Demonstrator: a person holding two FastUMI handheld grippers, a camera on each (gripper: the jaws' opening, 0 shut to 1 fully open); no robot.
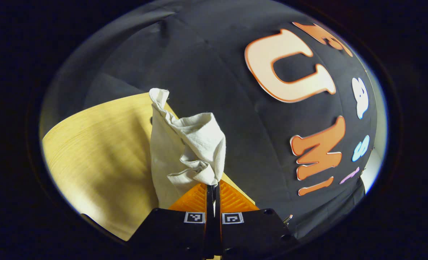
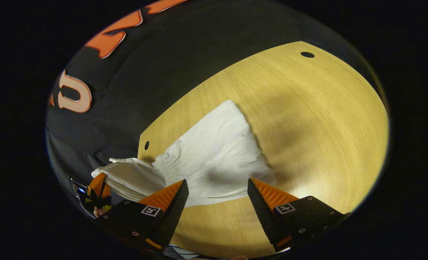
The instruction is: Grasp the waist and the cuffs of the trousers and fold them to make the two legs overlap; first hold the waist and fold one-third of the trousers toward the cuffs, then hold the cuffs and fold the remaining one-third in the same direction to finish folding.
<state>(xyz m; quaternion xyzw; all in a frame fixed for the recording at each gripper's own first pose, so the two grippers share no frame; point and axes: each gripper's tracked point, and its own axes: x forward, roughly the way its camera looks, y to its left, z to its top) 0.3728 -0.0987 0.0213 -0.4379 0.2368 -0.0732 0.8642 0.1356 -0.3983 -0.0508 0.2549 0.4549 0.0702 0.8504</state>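
1. The wooden table [image 2: 308, 119] lies bare to the right of the white trousers [image 2: 214, 159], open for passage.
2. The trousers cover the table's left part, one end lifted off its edge.
3. In the left gripper view, bunched cloth stands just ahead of the left gripper [image 1: 213, 187].
4. The booth wall [image 2: 156, 68] closes the table's far side.

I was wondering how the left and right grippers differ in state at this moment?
The left gripper is shut on a bunched corner of the trousers and lifts it off the table; the right gripper is open, holding nothing. The left one points at the wall, the right one at the table. Both are near the trousers.
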